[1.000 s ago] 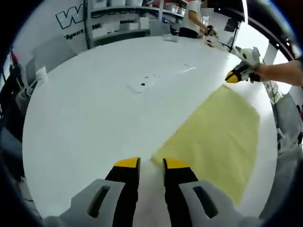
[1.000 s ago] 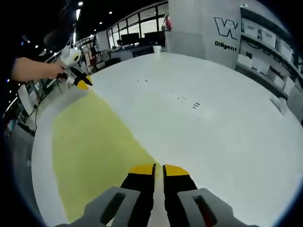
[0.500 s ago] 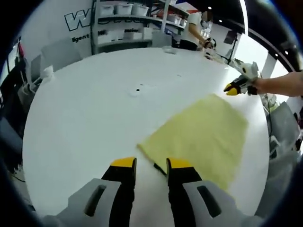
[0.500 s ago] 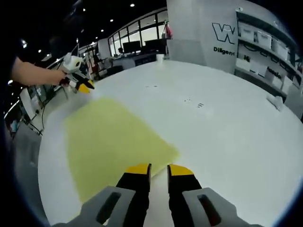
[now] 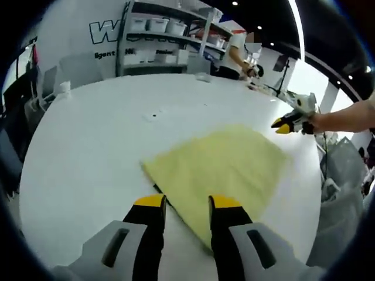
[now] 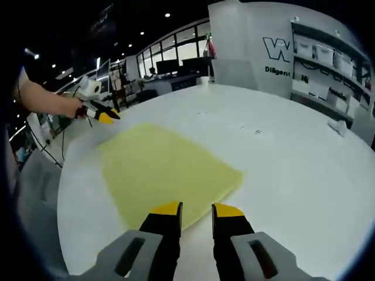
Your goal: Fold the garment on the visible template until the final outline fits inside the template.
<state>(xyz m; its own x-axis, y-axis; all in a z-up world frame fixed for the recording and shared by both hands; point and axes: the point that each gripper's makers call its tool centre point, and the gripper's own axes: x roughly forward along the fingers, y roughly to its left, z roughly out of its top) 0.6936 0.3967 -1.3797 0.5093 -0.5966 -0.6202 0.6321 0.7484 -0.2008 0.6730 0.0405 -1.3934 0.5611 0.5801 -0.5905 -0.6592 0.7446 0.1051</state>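
Yellow cloth [image 5: 220, 170] lies flat on the white table [image 5: 88, 134], and I take my bearings from it. In the left gripper view my left gripper [image 5: 186, 205] hovers over the cloth's near edge, jaws parted with a clear gap and nothing between them; the cloth's edge runs across that gap, and a thin dark line shows along the edge just beside the left jaw. My right gripper [image 5: 283, 125] shows at the cloth's far corner, held in my hand [image 5: 345, 117], just off the fabric; from here I cannot tell how far its jaws stand apart. In the right gripper view the right gripper [image 6: 195, 211] hangs over the cloth's [image 6: 167, 167] near edge, jaws apart and holding nothing, with the fabric stretching away from the tips. The left gripper [image 6: 102, 116] sits beyond the cloth's far corner. Shelves [image 5: 158, 29] with white boxes stand past the table on the far side of the cloth.
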